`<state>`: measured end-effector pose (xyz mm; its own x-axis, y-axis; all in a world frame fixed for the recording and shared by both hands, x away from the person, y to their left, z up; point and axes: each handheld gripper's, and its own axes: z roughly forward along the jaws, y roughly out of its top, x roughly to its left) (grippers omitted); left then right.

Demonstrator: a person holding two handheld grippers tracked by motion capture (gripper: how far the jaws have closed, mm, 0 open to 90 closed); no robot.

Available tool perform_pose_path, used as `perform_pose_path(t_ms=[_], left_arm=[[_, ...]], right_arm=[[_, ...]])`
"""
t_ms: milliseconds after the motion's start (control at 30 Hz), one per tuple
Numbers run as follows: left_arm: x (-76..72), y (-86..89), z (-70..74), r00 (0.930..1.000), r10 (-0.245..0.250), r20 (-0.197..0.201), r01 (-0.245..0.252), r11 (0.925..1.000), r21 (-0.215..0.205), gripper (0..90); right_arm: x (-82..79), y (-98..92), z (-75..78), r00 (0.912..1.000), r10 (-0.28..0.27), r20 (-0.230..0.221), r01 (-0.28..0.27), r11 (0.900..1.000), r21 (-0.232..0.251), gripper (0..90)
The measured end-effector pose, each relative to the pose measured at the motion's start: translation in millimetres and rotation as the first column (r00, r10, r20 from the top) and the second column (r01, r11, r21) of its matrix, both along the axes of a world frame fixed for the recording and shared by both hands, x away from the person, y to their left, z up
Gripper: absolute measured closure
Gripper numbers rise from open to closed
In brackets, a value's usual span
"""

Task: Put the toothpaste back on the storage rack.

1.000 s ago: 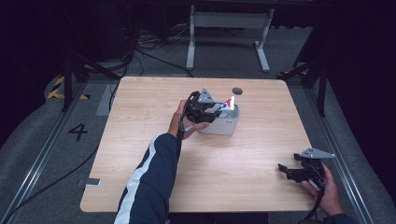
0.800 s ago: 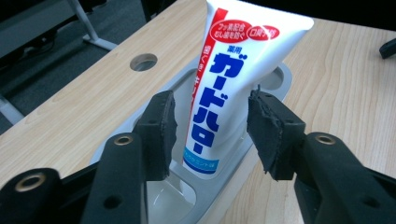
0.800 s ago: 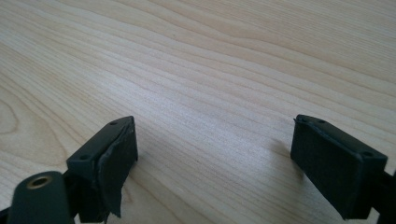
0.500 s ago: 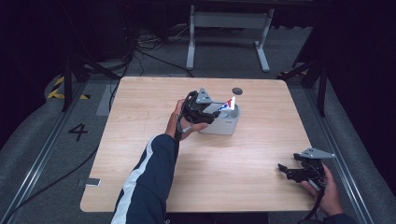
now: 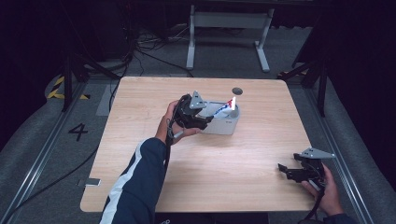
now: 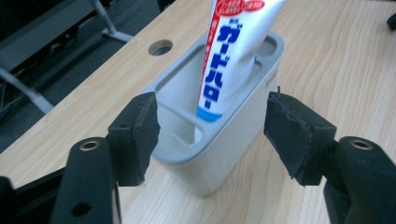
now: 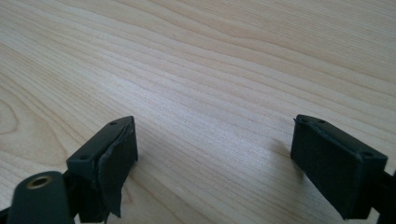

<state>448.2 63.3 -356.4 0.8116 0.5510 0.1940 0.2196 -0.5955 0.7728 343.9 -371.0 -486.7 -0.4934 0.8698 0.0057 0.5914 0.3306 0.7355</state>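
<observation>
A white toothpaste tube (image 6: 224, 60) with blue and red print stands tilted in a grey compartmented holder (image 6: 233, 154) at the table's middle. My left gripper (image 6: 212, 126) is open just short of the holder. Its jaws have just been opening and stand either side of the holder's near corner without pressing on anything. From above, the left gripper (image 5: 205, 122) sits at the left side of the holder (image 5: 226, 125), with the tube (image 5: 226, 108) leaning to the right. My right gripper (image 5: 286, 170) rests open near the front right table edge, with bare wood between its jaws (image 7: 212, 158).
A round cable hole (image 5: 237, 90) lies in the wooden table (image 5: 140, 140) just behind the holder. Dark floor with cables, a rail and a white stand frame (image 5: 229, 32) surrounds the table.
The left gripper has drawn back a little to the left, away from the holder, leaving the tube standing in it. The right gripper has not moved.
</observation>
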Motion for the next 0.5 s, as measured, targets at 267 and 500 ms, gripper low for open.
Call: perform_pose_path(t_ms=[267, 500], left_arm=[[-18.5, 21.7, 0.3, 0.9996, 0.022, 0.02, -0.024, 0.998, 0.059, 28.9], [-33.4, 41.0, -6.6, 0.9987, 0.043, 0.028, -0.047, 0.9918, 0.119, 25.2]], right_arm=[[0.0, 0.0, 0.0, 1.0, 0.0, -0.001, 0.0, 1.0, 0.0, 15.2], [0.0, 0.0, 0.0, 1.0, 0.0, 0.0, 0.0, 1.0, 0.0, 15.1]])
